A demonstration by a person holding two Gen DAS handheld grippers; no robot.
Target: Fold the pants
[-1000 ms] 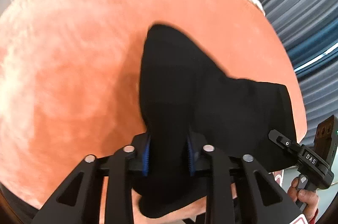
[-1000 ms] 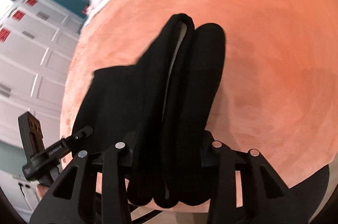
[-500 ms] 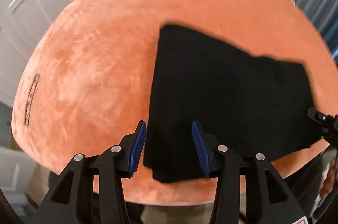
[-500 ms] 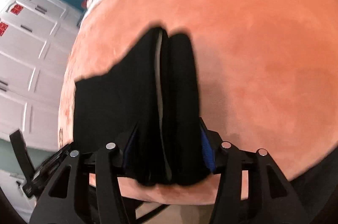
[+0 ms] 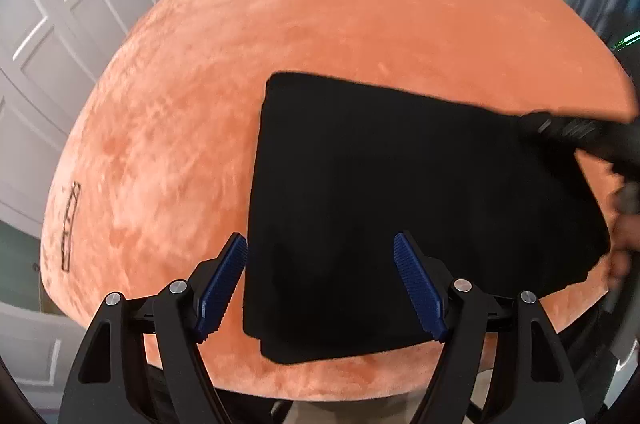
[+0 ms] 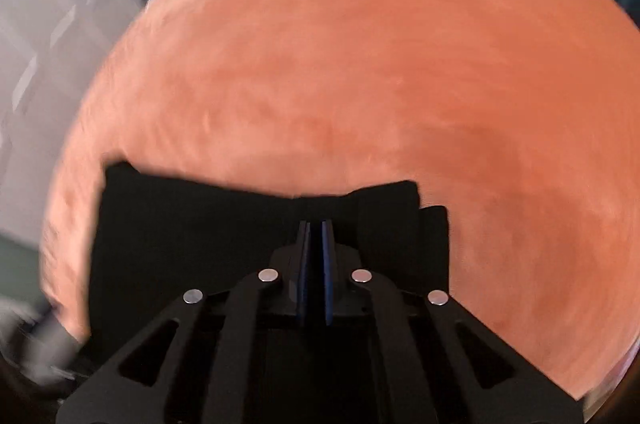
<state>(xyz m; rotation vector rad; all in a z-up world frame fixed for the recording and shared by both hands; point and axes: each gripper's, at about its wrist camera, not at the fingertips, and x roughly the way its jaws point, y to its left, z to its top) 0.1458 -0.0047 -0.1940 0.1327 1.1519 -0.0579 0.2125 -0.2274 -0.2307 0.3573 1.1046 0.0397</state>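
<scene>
Opening my left gripper [image 5: 320,288] wide over the folded pants [image 5: 400,208] lying on the orange blanket [image 5: 200,104], right gripper [image 6: 316,244] pinched empty above them, I risk snagging and unfolding a layer.

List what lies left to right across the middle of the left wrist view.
White cupboard doors → orange blanket → folded black pants → right gripper, blurred, at the pants' right edge.

Orange blanket [image 5: 320,64] (white doors [image 5: 72,36] beside)
</scene>
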